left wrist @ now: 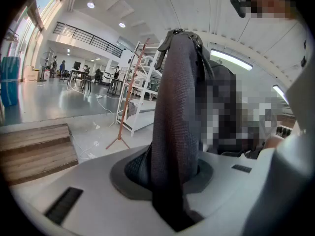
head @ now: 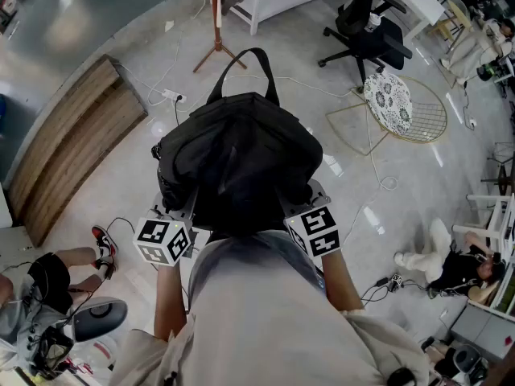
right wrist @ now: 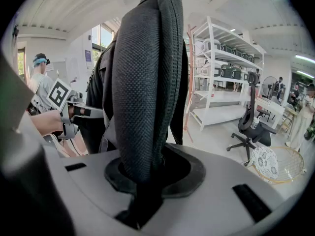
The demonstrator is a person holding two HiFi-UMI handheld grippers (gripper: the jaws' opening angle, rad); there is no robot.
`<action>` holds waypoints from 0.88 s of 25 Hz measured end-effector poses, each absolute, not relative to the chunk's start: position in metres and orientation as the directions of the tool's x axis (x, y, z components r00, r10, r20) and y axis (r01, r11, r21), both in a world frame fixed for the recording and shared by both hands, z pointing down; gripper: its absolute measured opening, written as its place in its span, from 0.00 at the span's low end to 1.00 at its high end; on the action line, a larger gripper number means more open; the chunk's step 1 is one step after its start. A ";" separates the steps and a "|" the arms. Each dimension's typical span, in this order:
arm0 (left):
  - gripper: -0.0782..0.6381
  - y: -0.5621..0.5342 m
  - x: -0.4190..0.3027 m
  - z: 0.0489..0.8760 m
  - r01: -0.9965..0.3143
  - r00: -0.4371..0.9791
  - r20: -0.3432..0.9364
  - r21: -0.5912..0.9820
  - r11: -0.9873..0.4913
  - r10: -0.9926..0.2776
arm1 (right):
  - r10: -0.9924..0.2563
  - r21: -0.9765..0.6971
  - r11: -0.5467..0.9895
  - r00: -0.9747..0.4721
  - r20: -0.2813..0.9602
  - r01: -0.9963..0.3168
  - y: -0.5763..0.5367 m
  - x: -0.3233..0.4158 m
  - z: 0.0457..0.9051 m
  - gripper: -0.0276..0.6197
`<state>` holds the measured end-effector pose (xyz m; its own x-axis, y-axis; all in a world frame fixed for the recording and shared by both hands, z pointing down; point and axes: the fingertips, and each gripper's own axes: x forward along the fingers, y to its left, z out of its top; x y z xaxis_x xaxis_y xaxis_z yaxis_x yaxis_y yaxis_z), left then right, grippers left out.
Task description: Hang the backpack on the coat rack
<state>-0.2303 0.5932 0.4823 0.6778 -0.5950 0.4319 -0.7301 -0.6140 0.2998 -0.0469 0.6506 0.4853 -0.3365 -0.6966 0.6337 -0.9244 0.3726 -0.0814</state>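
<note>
A black backpack (head: pixel 237 163) hangs in the air in front of me, its top carry loop (head: pixel 245 71) pointing away. My left gripper (head: pixel 187 207) is shut on one padded shoulder strap (left wrist: pixel 174 112), which runs up from between its jaws. On the other side my right gripper (head: pixel 304 206) is shut on the second mesh strap (right wrist: pixel 145 82). The wooden coat rack (head: pixel 216 22) stands on its tripod foot on the floor ahead, beyond the bag. Its pole (left wrist: pixel 129 100) shows to the left of the strap in the left gripper view, and as a thin pole (right wrist: pixel 189 77) in the right gripper view.
A white shelf unit (right wrist: pixel 221 68) stands just behind the rack. A black office chair (head: pixel 366 34) and a gold wire side table (head: pixel 398 107) are at the right. A wooden step platform (head: pixel 72 143) lies at the left. Cables (head: pixel 173 95) cross the floor. People sit low at both sides.
</note>
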 end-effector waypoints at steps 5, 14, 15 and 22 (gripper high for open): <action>0.25 0.571 -0.208 0.495 -0.737 0.670 0.442 0.298 -0.607 -0.597 | -0.687 -0.092 0.375 -0.343 0.640 -0.923 0.627 -0.025 0.497 0.17; 0.25 0.523 -0.155 0.499 -0.745 0.653 0.471 0.262 -0.613 -0.593 | -0.668 -0.141 0.384 -0.380 0.640 -0.913 0.574 0.027 0.504 0.17; 0.25 0.516 -0.149 0.499 -0.747 0.651 0.476 0.264 -0.610 -0.592 | -0.668 -0.142 0.385 -0.382 0.639 -0.912 0.567 0.033 0.504 0.17; 0.25 0.479 -0.120 0.492 -0.764 0.632 0.478 0.250 -0.595 -0.610 | -0.678 -0.147 0.389 -0.391 0.623 -0.909 0.530 0.062 0.498 0.17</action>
